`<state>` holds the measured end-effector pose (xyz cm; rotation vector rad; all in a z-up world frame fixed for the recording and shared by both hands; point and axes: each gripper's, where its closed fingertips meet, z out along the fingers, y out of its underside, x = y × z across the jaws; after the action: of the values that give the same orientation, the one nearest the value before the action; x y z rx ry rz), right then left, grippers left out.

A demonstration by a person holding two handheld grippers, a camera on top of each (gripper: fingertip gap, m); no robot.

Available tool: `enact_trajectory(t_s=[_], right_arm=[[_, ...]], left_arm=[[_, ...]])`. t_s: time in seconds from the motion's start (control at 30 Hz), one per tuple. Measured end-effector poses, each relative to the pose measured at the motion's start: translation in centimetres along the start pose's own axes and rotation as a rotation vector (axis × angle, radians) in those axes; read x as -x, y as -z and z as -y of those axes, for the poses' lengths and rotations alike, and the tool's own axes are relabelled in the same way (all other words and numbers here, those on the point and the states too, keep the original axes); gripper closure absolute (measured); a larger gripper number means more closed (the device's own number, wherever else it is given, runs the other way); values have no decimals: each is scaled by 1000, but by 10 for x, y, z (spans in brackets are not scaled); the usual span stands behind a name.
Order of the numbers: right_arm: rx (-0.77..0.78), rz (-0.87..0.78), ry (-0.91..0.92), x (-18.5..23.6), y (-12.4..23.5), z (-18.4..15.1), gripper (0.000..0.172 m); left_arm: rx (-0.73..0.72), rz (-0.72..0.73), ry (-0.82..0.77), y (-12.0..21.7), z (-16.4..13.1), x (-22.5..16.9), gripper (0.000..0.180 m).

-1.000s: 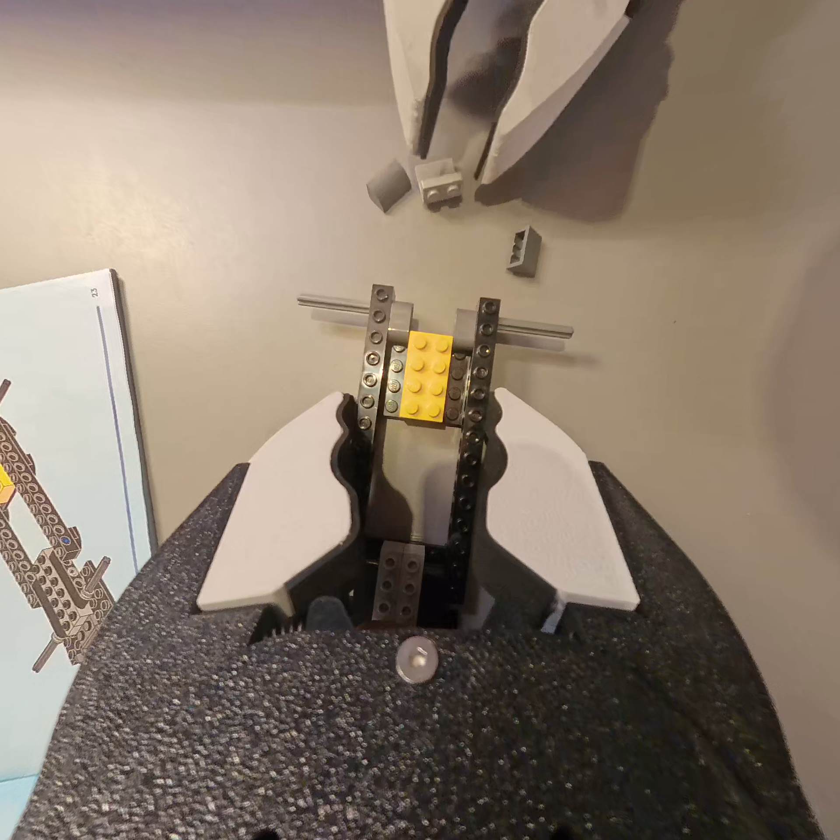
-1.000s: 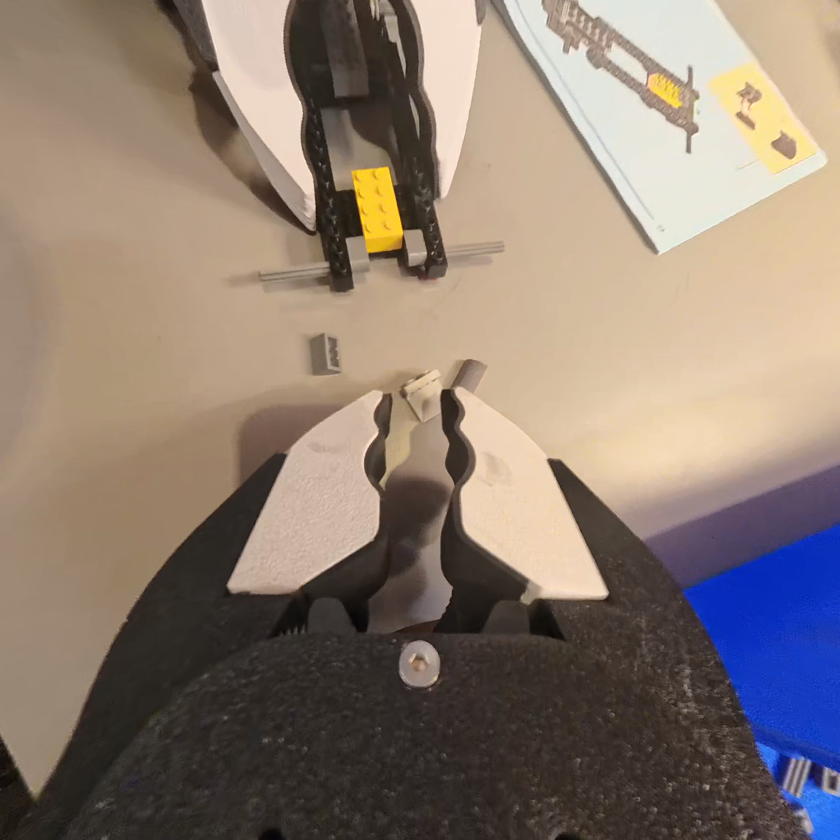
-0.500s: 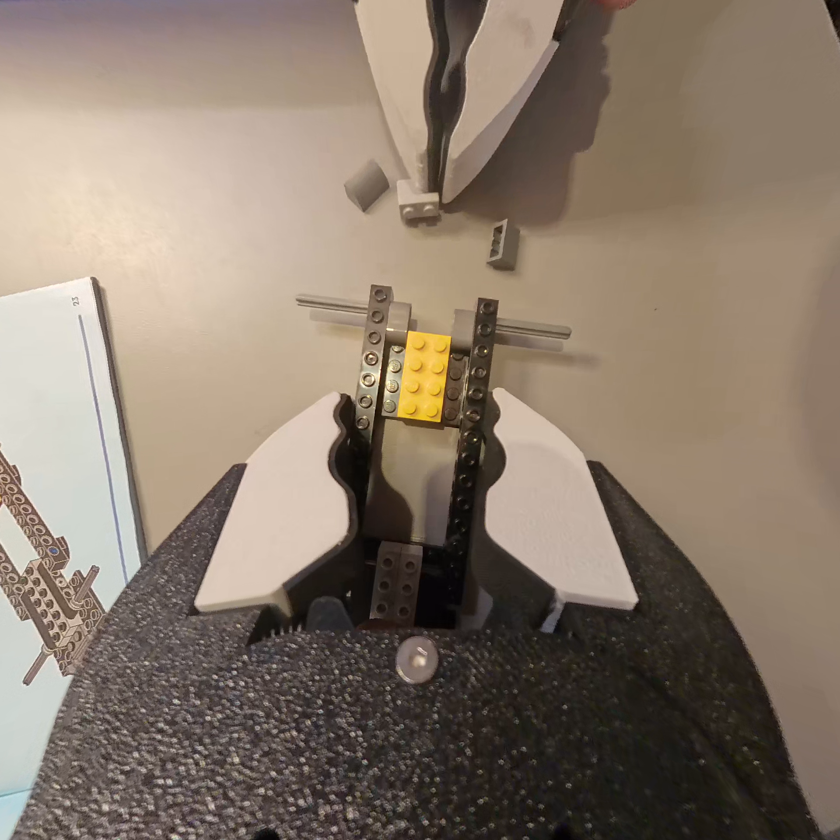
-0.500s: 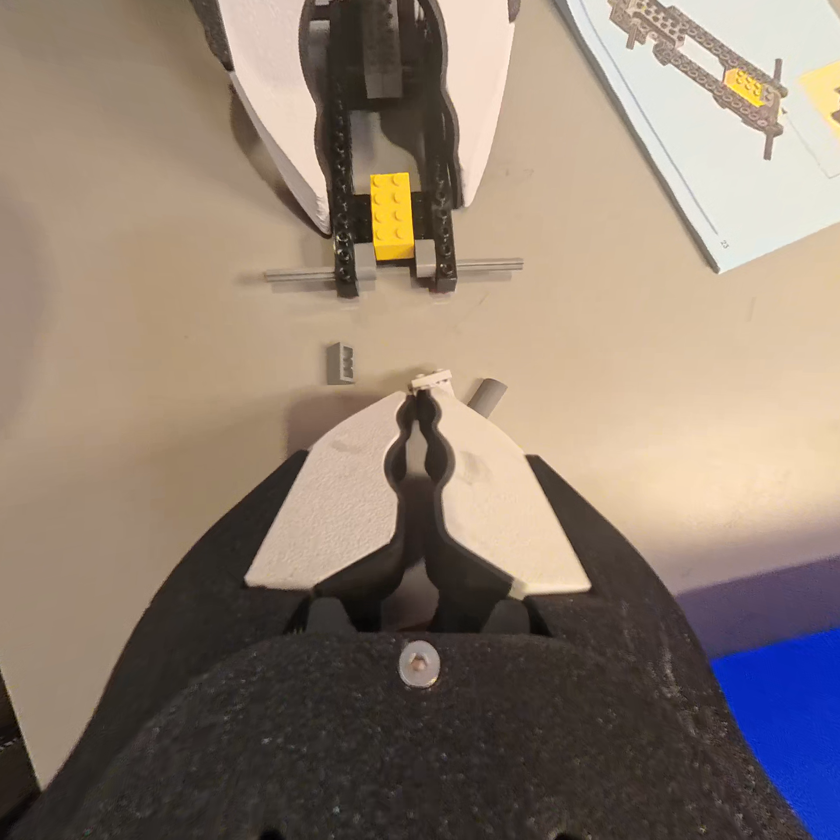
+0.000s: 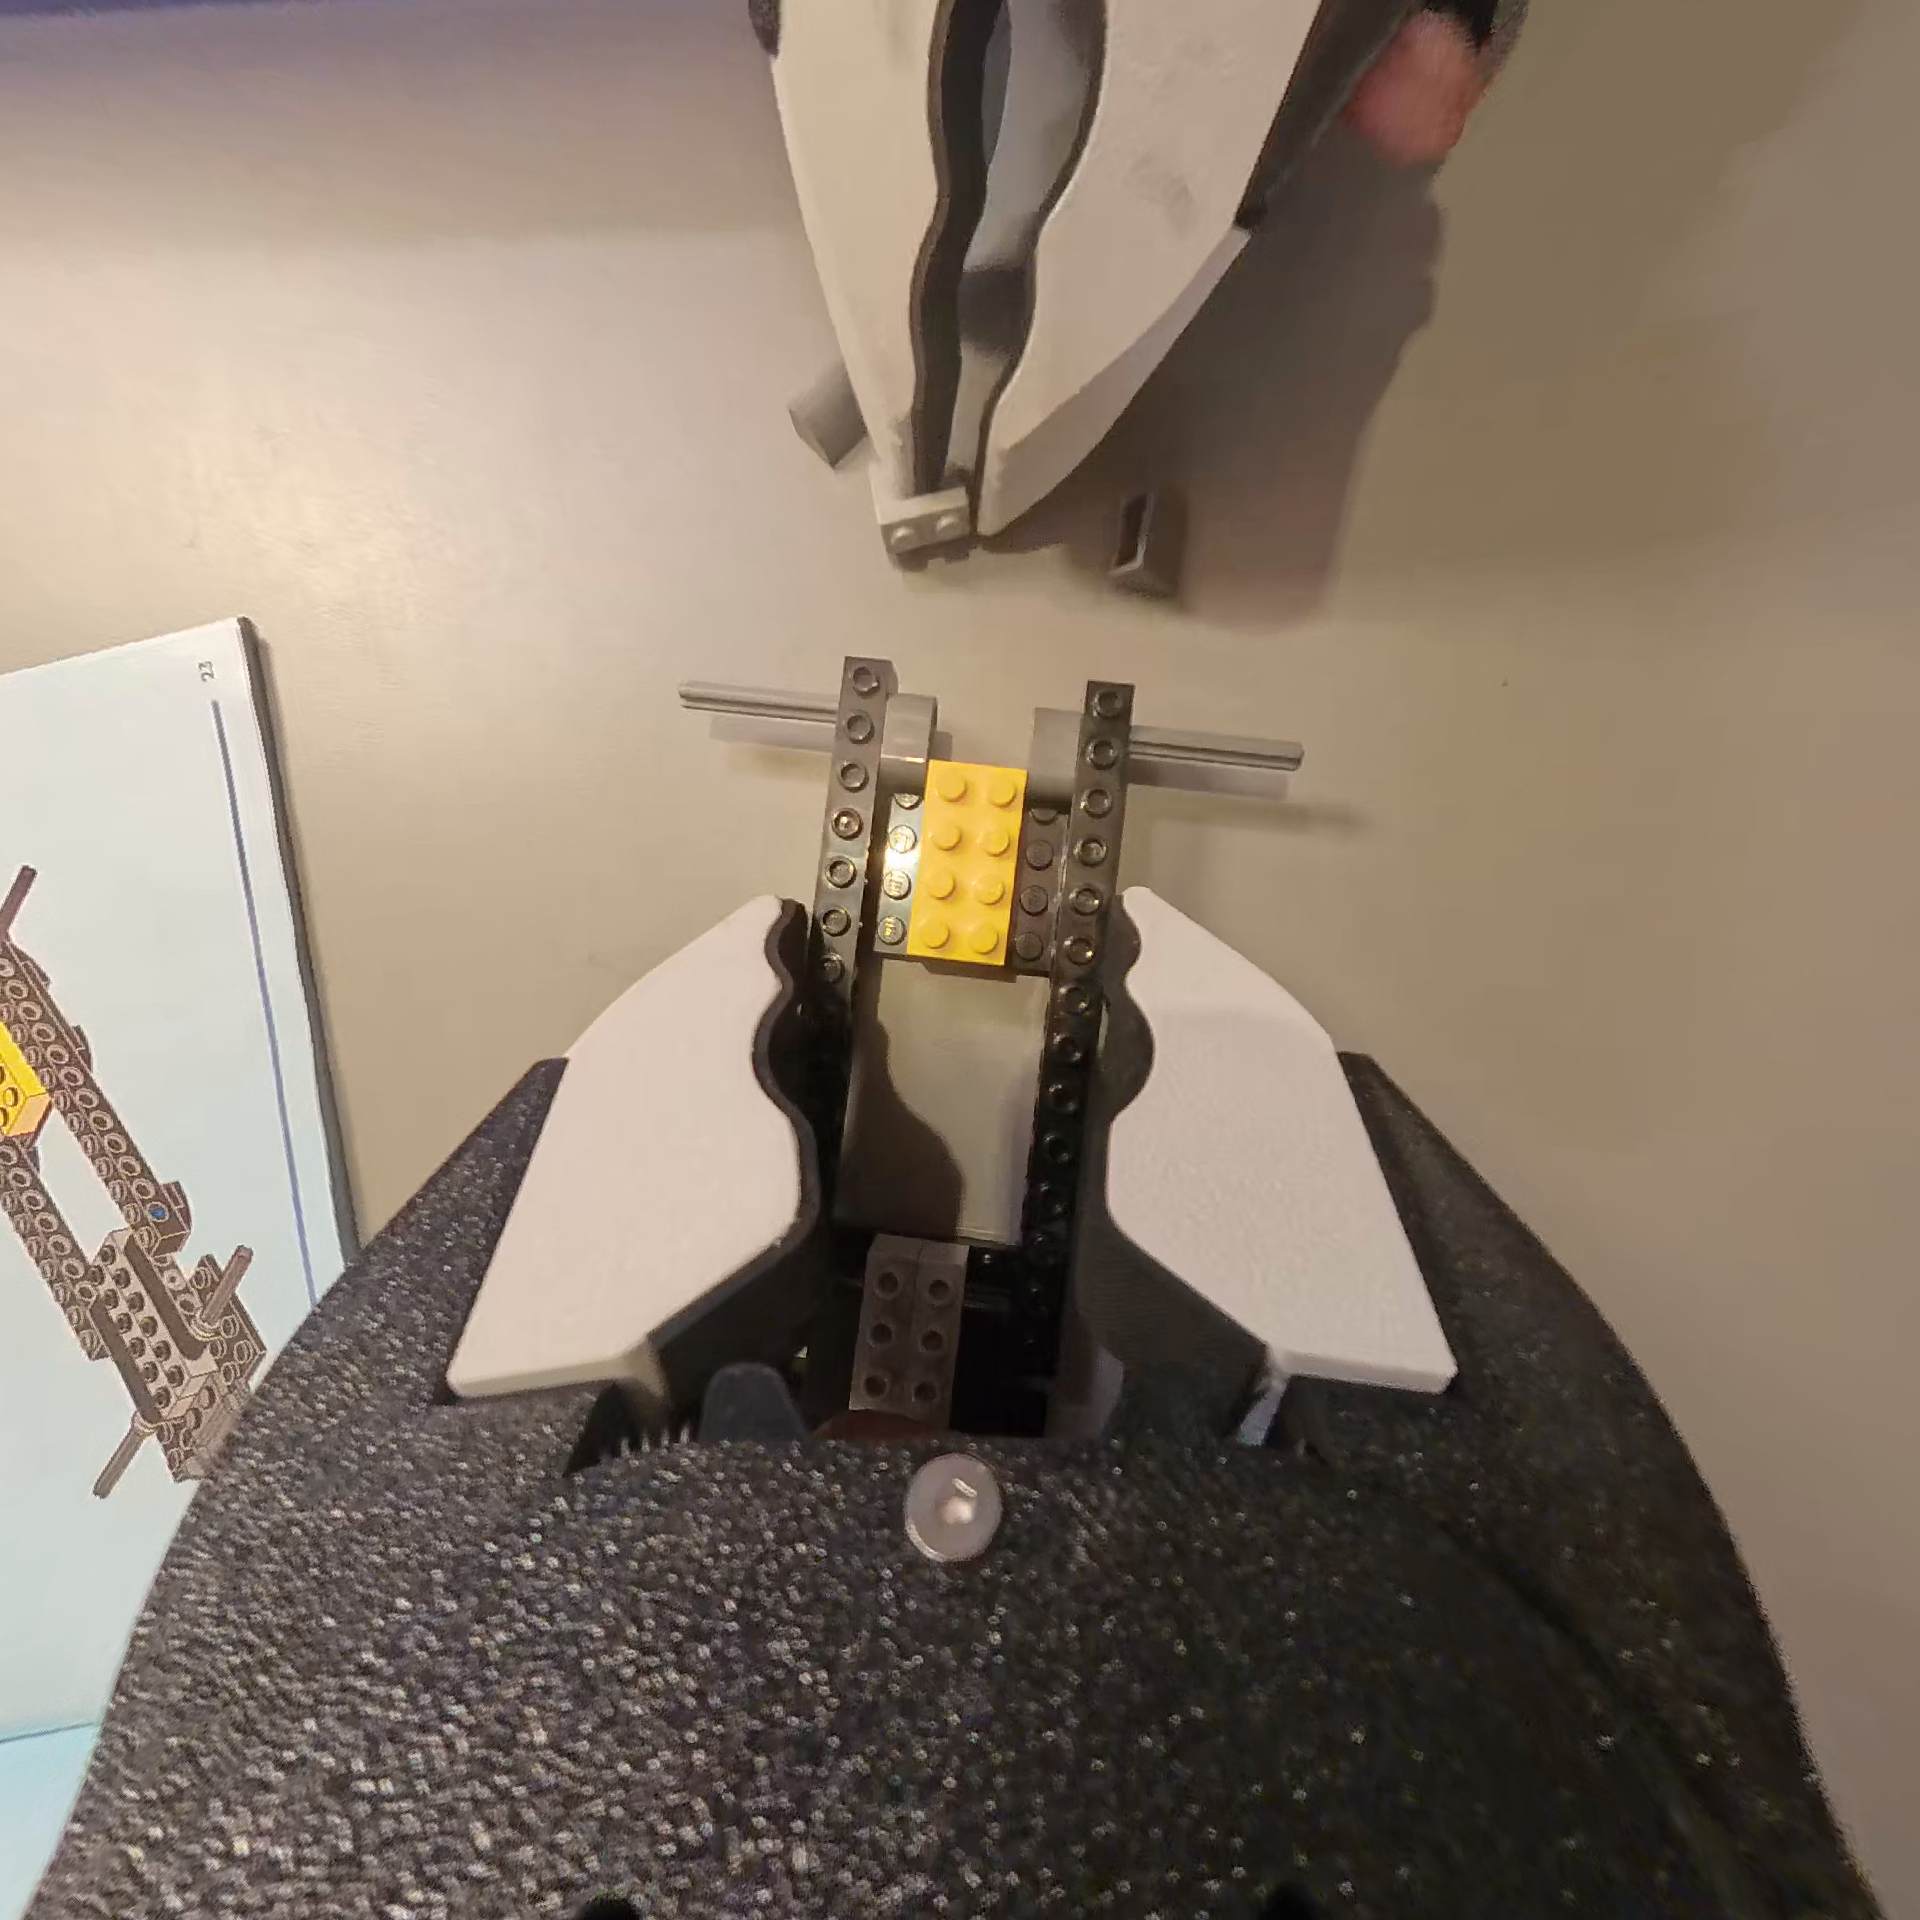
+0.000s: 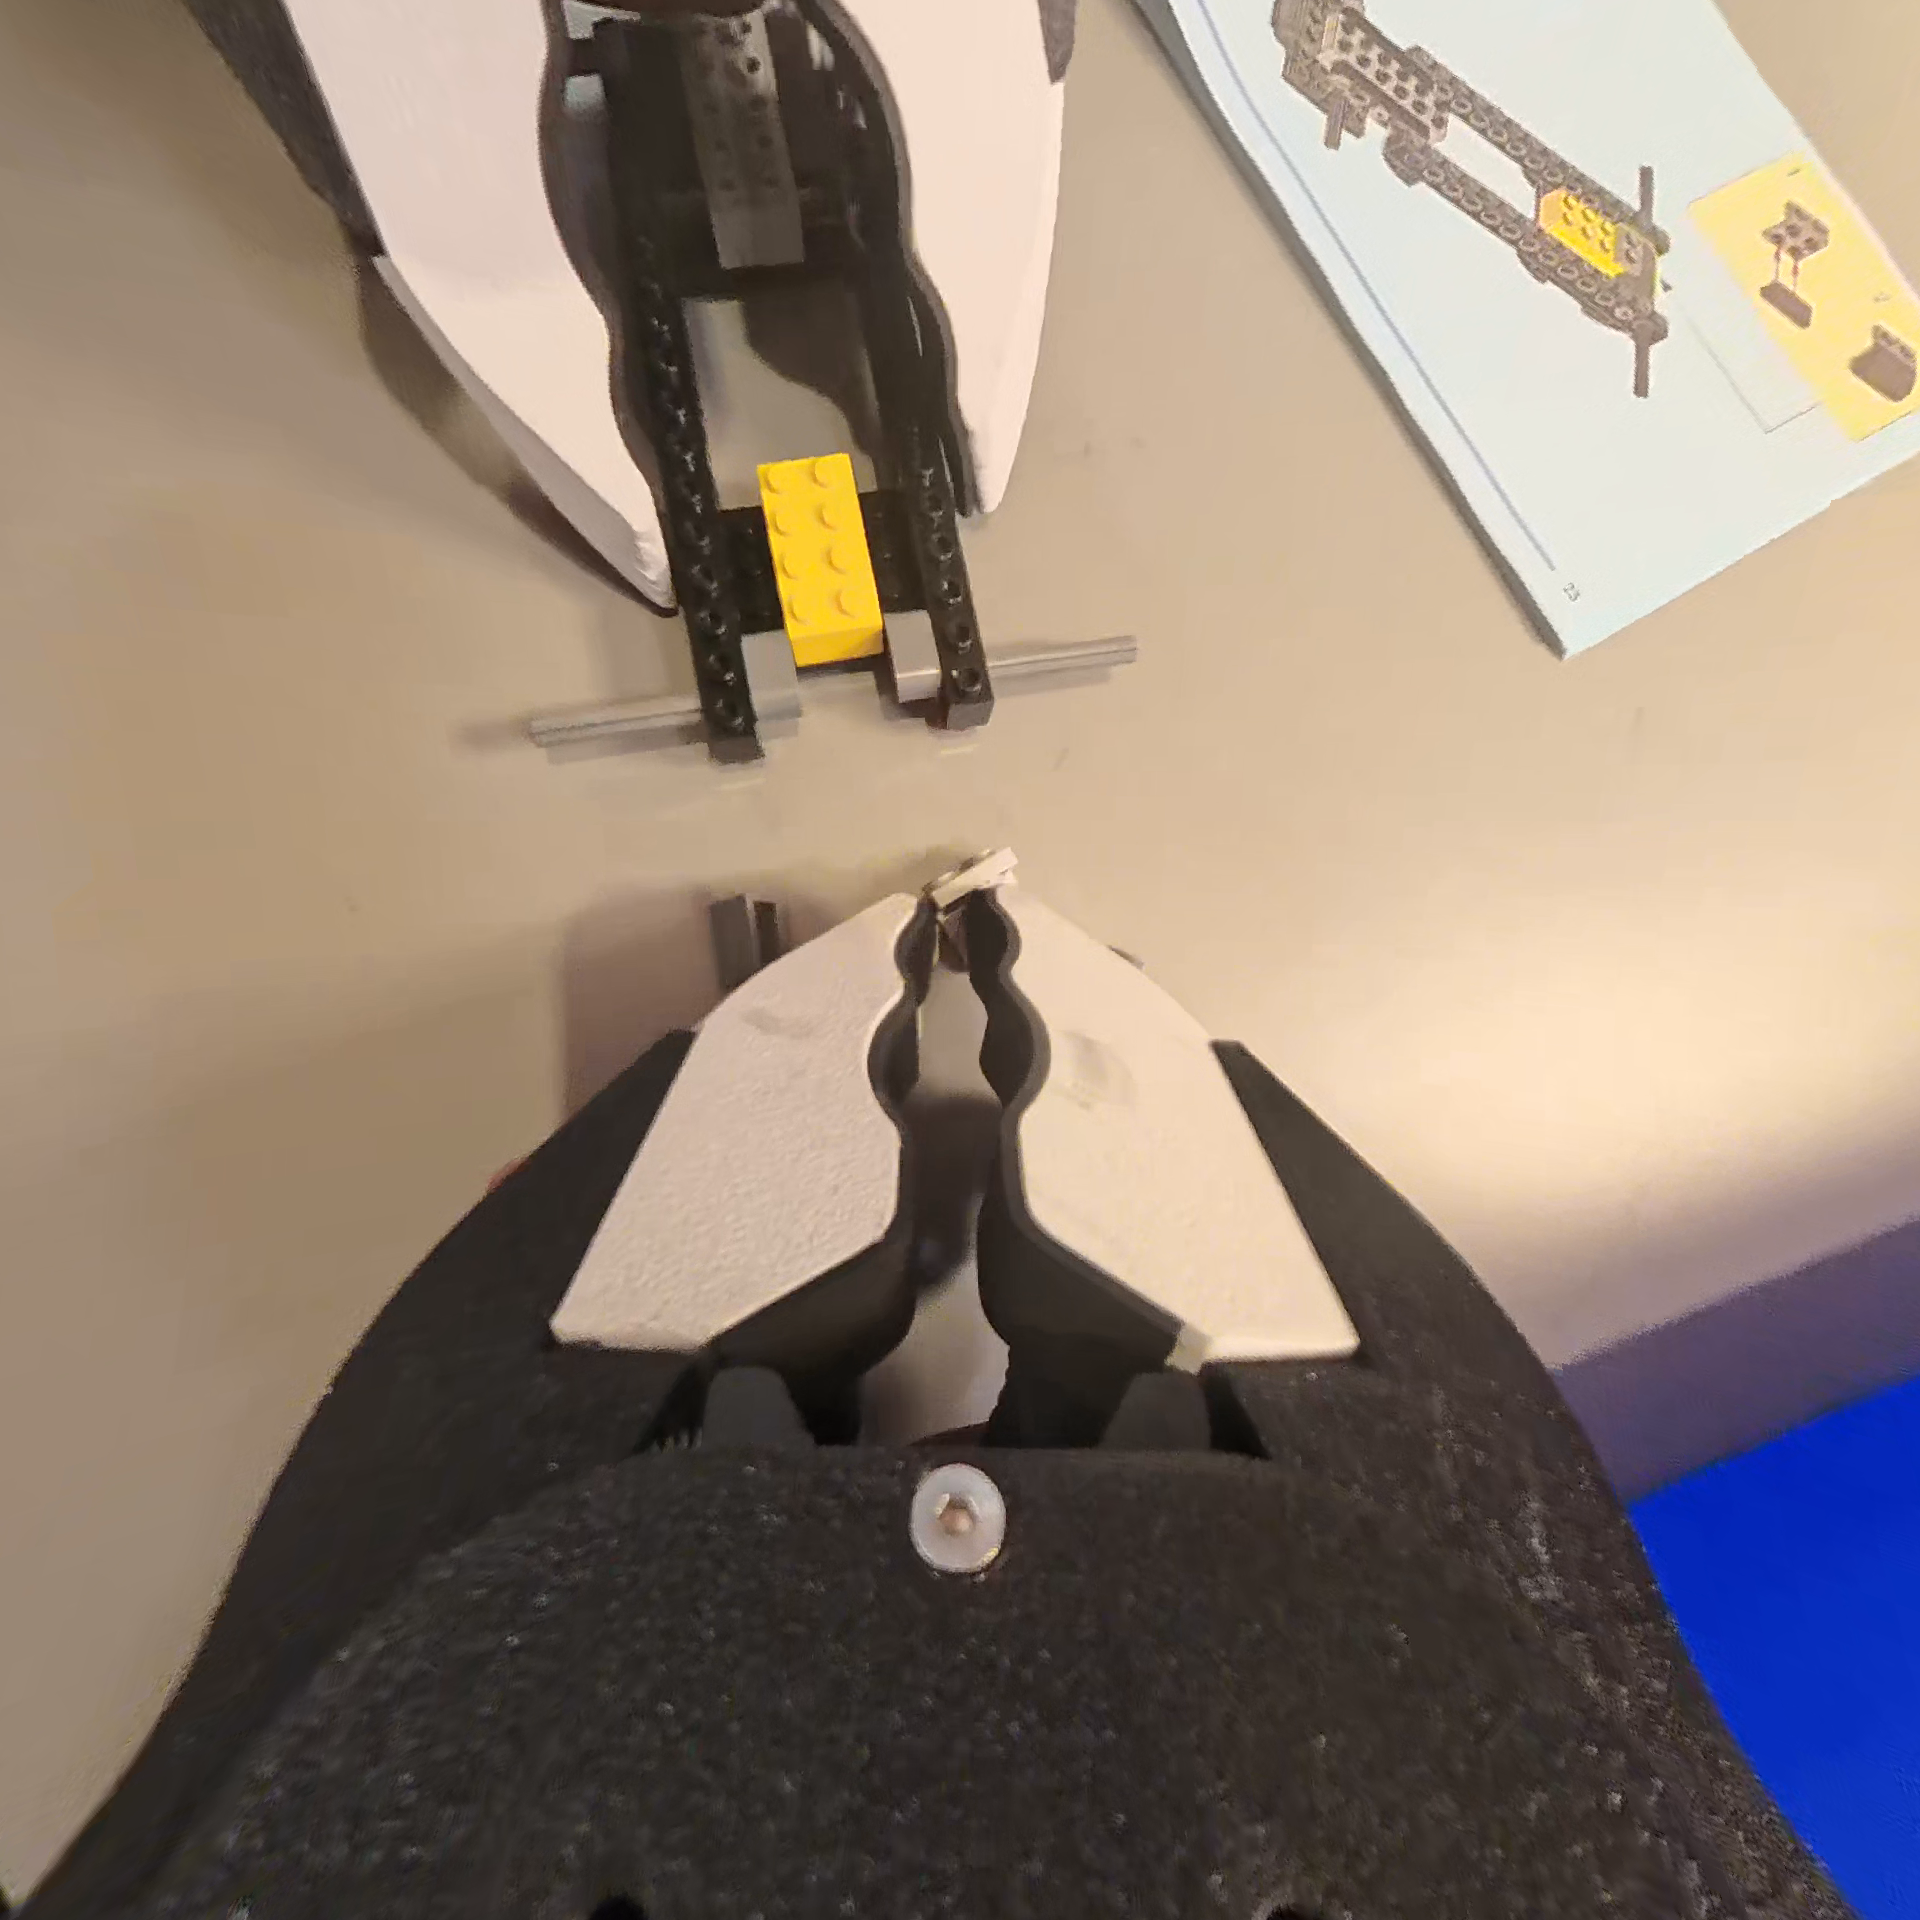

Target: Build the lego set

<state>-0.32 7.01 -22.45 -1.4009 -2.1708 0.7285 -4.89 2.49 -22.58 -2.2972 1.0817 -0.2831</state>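
A long black brick frame (image 5: 966, 935), two studded beams bridged by a yellow brick (image 5: 968, 857) and crossed at its far end by a thin grey axle (image 5: 1216, 750), is seen lying flat on a plain beige tabletop (image 5: 416, 416). The frame is clamped between the pads of the left gripper (image 5: 951, 914), whose fingers are spread wide and pressed against the outer sides of both beams.

At 12 o'clock from the frame in the left wrist view, a small light grey plate (image 5: 928, 530) is pinched at the very tips of the right gripper (image 6: 961, 904), its fingers drawn almost together on the piece. A dark grey hollow brick (image 5: 1138, 535) is seen just beside it at 3 o'clock, and a grey sloped brick (image 5: 821, 421) is partly hidden behind the fingers at 10 o'clock.

A pale blue instruction booklet (image 5: 135, 935) lies open at 9 o'clock from the frame. In the right wrist view, a blue surface (image 6: 1787, 1558) is visible beyond the table edge at 4 o'clock.
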Motion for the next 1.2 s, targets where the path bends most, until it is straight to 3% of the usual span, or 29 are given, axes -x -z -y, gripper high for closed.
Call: enact_trajectory(t_s=[0.37, 0.7, 0.97, 1.2], right_arm=[[-37, 180, 113, 16, 2, 0, 171], [-123, 356, 155, 32, 18, 23, 172], [-150, 455, 143, 36, 21, 36, 172], [-143, 379, 88, 25, 22, 31, 172]], left_arm=[[-125, 18, -11, 16, 16, 1, 118], [-254, -41, -31, 17, 51, -15, 139], [-288, -65, -87, 12, 55, -25, 151], [-243, -46, -71, 8, 47, -24, 148]])
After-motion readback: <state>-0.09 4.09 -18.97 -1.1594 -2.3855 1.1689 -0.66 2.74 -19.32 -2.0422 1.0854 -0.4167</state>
